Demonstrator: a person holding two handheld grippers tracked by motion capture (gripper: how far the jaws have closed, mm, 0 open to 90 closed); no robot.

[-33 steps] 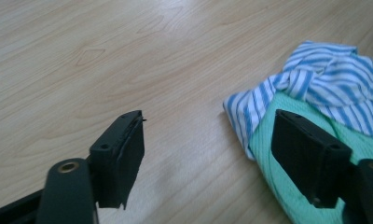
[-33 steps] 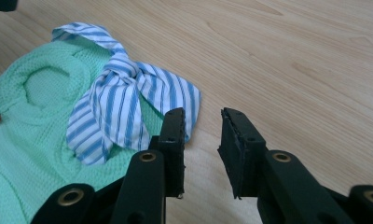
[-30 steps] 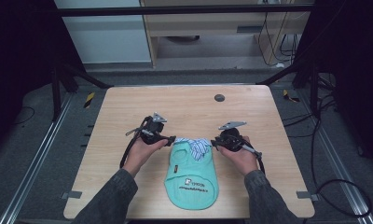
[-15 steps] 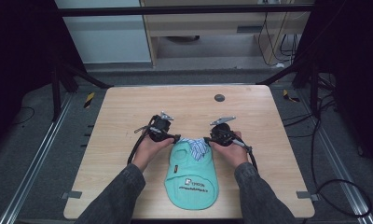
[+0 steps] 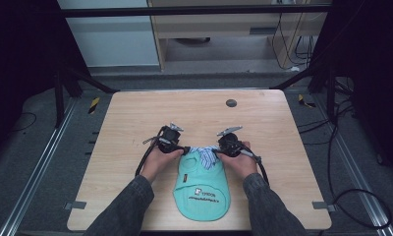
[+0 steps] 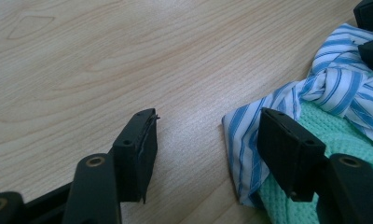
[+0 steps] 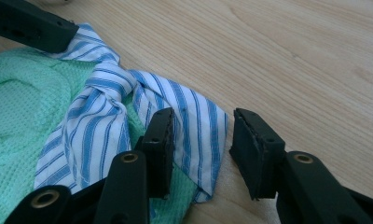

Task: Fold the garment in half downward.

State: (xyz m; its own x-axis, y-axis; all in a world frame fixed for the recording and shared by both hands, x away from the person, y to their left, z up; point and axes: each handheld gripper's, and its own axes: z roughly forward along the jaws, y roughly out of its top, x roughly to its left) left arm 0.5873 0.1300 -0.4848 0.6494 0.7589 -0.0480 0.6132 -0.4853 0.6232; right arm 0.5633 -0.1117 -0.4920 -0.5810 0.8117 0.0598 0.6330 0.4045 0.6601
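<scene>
Flanking the collar of a small mint-green garment (image 5: 202,184) with both grippers, low over the worktop (image 5: 135,118).

I have the left gripper (image 5: 184,150) at the left corner of the blue-striped collar (image 5: 203,156); its jaws have just been closing but stand partly open, one over bare wood, the other above the collar's edge, gripping nothing as far as I can tell. My right gripper (image 5: 218,151) sits at the collar's right corner; its jaws have just been opening and stand apart, one over the striped cloth, one just past its tip, and whether a pad brushes the fabric I cannot say. The garment lies flat at the near middle of the worktop, collar towards the far side, its printed label (image 5: 204,194) near me.
</scene>
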